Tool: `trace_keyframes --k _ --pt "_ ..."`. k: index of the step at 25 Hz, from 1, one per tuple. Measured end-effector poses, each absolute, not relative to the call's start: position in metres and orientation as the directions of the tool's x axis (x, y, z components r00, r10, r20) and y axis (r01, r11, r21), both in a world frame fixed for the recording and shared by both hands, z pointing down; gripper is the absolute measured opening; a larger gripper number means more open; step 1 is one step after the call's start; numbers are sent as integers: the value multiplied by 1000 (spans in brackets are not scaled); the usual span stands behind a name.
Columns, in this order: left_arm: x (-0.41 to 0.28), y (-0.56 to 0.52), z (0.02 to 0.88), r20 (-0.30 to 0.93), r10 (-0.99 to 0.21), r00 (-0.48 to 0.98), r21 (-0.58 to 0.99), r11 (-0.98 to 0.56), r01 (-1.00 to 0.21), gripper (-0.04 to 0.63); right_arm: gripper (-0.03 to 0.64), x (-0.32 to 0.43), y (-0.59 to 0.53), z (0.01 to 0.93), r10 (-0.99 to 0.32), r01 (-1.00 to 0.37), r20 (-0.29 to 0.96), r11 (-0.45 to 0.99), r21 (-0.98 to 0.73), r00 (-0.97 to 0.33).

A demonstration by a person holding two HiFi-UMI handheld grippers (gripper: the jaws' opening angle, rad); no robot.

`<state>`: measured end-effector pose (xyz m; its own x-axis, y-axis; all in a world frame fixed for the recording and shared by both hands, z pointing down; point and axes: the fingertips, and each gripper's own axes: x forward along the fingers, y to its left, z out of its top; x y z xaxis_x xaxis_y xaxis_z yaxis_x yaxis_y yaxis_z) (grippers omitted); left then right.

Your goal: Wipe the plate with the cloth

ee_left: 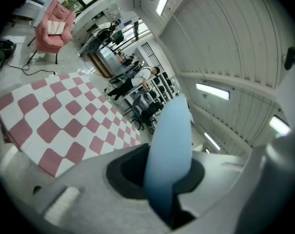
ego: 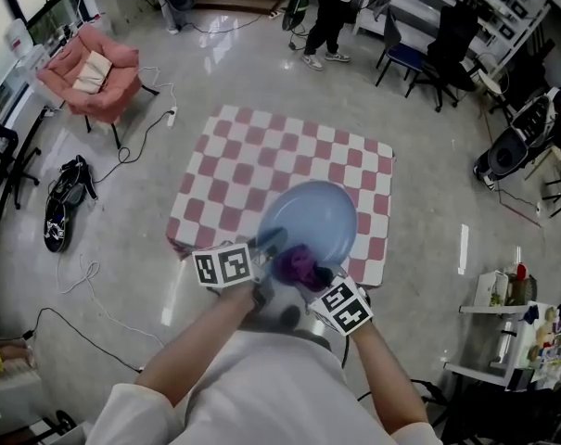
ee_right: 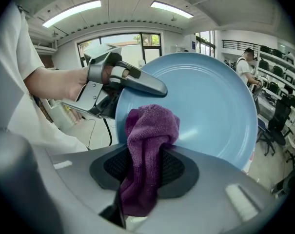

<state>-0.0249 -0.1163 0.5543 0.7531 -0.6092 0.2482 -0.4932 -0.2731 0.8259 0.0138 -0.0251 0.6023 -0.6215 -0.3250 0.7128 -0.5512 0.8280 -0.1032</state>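
Plate: round, smooth, glossy pale blue with a shallow raised rim. It is held up at a tilt over the near edge of the table, which has a red-and-white checked cover.
Cloth: purple, fuzzy towelling, bunched and pressed against the plate's face.
Left gripper: jaws clamped on the plate's rim, forearm reaching forward.
Right gripper: jaws pinching the cloth, forearm angled inward, just beside the left.

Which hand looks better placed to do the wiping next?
Right. The right gripper is shut on the purple cloth, touching the blue plate; the left gripper only clamps its rim.
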Motion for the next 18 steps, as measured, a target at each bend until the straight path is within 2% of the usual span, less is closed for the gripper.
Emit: trace_keyframes --k 8,18 --pt "-14 -112 550 235 -588 774 827 -298 -477 60 137 -12 -23 580 -278 -484 630 857 -179 -725" --pt "-15 -110 545 207 -571 795 836 -318 -447 58 137 -27 -30 564 -279 -480 566 843 -242 -776"
